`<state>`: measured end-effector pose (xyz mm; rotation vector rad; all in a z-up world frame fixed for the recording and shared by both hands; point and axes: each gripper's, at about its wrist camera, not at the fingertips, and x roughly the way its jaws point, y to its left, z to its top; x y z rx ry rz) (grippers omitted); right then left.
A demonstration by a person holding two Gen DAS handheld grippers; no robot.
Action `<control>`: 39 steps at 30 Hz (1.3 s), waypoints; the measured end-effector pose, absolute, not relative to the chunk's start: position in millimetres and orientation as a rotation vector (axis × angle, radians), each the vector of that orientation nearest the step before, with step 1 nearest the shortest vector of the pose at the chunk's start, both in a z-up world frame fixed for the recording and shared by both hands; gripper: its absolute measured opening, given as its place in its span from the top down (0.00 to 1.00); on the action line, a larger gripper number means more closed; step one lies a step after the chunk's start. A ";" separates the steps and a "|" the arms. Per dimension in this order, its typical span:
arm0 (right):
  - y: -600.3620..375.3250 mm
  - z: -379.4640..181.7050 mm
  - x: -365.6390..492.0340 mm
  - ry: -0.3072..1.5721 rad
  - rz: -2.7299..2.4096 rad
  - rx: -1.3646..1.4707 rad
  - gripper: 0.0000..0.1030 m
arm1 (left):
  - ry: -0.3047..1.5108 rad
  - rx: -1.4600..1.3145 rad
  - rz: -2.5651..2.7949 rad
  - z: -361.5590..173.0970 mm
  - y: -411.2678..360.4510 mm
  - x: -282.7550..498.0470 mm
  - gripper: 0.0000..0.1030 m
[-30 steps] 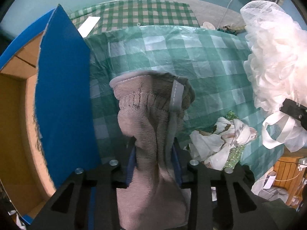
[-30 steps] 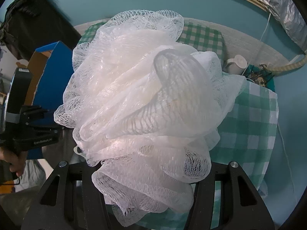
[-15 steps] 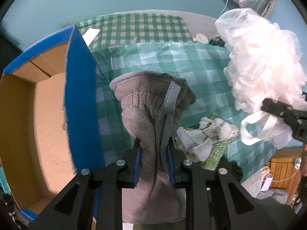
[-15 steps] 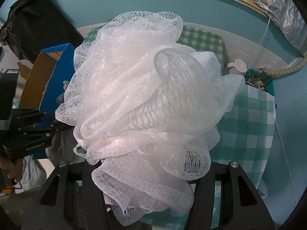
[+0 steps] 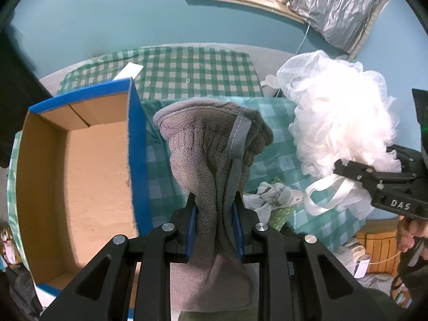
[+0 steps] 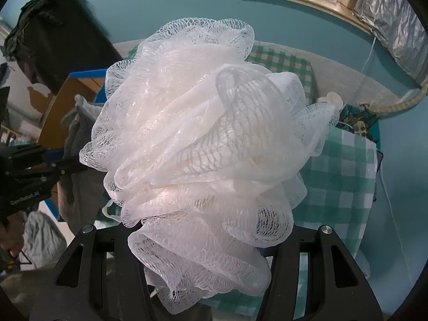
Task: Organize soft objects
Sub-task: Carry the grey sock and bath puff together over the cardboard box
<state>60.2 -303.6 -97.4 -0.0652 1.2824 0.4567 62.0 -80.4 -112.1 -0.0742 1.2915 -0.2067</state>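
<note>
Both hands have risen off the checked tablecloth (image 5: 270,123), so the teal wall (image 5: 107,18) and wooden shelf (image 5: 240,1) now show. The left gripper (image 5: 214,215) stays nearly closed, pinching the grey fleece cloth (image 5: 206,147) beside the open blue cardboard box (image 5: 137,144) (bare inside). The right gripper (image 6: 203,240), about half open, clasps the white mesh pouf (image 6: 203,133) in the air above the table, where crumpled rags (image 5: 272,195) lie.
</note>
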 end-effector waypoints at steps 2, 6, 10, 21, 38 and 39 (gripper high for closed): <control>-300.9 -92.3 59.1 1.276 0.461 -0.068 0.49 | 1.270 -0.084 -0.201 -103.1 -77.2 59.8 0.77; -297.7 -84.0 56.5 1.259 0.473 -0.074 0.49 | 1.232 -0.093 -0.189 -86.3 -70.0 56.9 0.77; -295.3 -75.4 58.2 1.245 0.489 -0.085 0.49 | 1.204 -0.118 -0.178 -71.5 -62.9 52.1 0.77; -277.4 -63.4 64.1 1.208 0.559 -0.117 0.49 | 1.148 -0.186 -0.115 -47.3 -28.7 39.6 0.77; -206.8 -50.8 66.8 1.181 0.680 -0.183 0.49 | 1.120 -0.263 0.009 -45.0 33.2 20.6 0.77; -202.5 -51.1 66.7 1.181 0.687 -0.187 0.49 | 1.120 -0.268 0.016 -45.6 37.2 19.3 0.77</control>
